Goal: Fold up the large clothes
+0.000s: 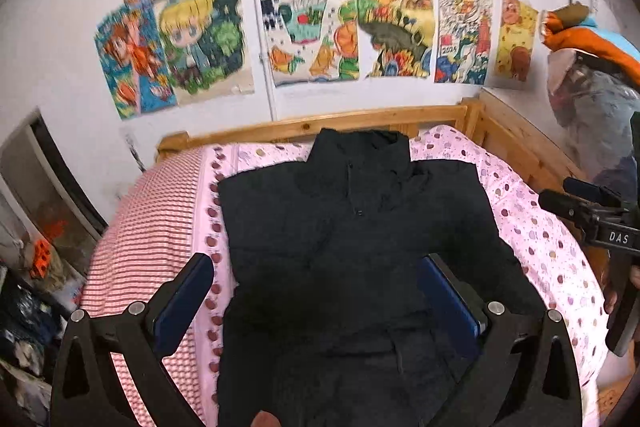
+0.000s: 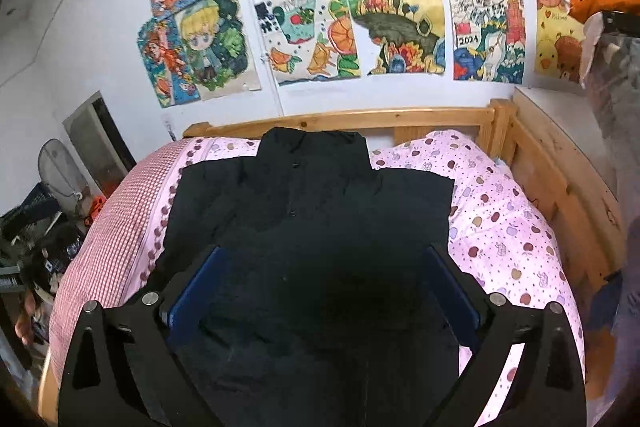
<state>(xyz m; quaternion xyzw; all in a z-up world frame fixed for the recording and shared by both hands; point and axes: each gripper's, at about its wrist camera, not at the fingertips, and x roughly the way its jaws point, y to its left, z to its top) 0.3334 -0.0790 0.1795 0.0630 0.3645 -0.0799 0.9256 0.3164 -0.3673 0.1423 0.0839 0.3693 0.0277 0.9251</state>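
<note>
A black jacket lies flat on the bed, its collar toward the wooden headboard and its sides straight. No sleeve sticks out from its outline. In the left wrist view my left gripper hovers above the jacket's lower half. It is open, with blue pads set wide apart and nothing between them. In the right wrist view my right gripper also hangs over the jacket's lower middle, open and holding nothing. Neither gripper touches the cloth.
The jacket rests on a pink spotted bedspread with a red-checked strip on the left. A wooden bed frame runs behind and along the right. Drawings cover the wall. Clutter and a fan stand left; bagged things right.
</note>
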